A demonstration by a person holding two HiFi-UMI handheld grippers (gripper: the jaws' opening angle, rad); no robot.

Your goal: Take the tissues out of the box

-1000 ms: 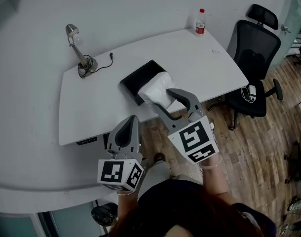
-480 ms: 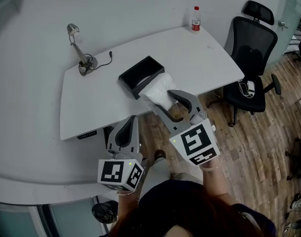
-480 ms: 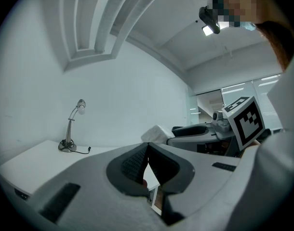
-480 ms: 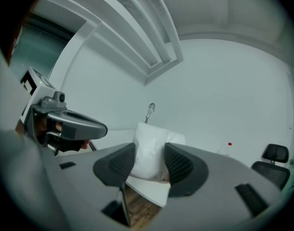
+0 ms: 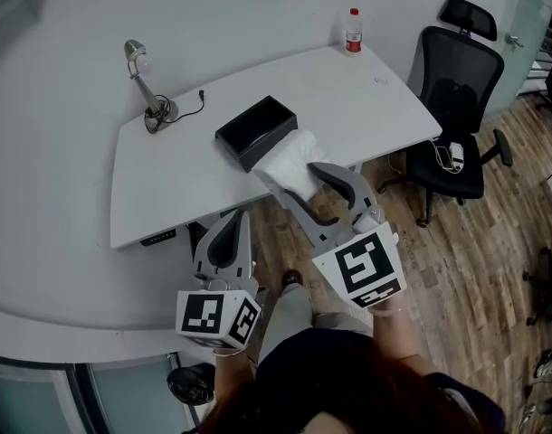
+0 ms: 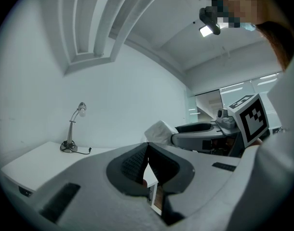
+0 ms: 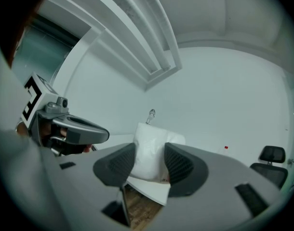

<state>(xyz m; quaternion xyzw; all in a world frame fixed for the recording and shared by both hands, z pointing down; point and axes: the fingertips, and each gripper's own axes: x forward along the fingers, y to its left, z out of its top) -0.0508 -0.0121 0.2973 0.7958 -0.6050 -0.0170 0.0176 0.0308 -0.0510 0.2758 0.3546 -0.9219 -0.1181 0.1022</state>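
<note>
The black tissue box (image 5: 253, 131) lies open on the white table (image 5: 167, 179). A white pack of tissues (image 5: 290, 156) hangs just outside the box's near end, over the table's front edge. My right gripper (image 5: 294, 179) is shut on it; in the right gripper view the pack (image 7: 151, 150) sits squeezed between the pads of that gripper (image 7: 149, 163). My left gripper (image 5: 237, 218) hovers in front of the table, lower left of the pack, shut with nothing in it. In the left gripper view its jaws (image 6: 147, 147) meet, and the pack (image 6: 160, 130) shows beyond them.
A desk lamp (image 5: 140, 70) with its cable stands at the table's back left. A bottle with a red cap (image 5: 353, 31) stands at the back right corner. A black office chair (image 5: 457, 107) sits right of the table on the wooden floor (image 5: 457, 260).
Both grippers have drawn back from the table toward the person. The tissue pack has come away from the box with the right gripper. The left gripper stays shut.
</note>
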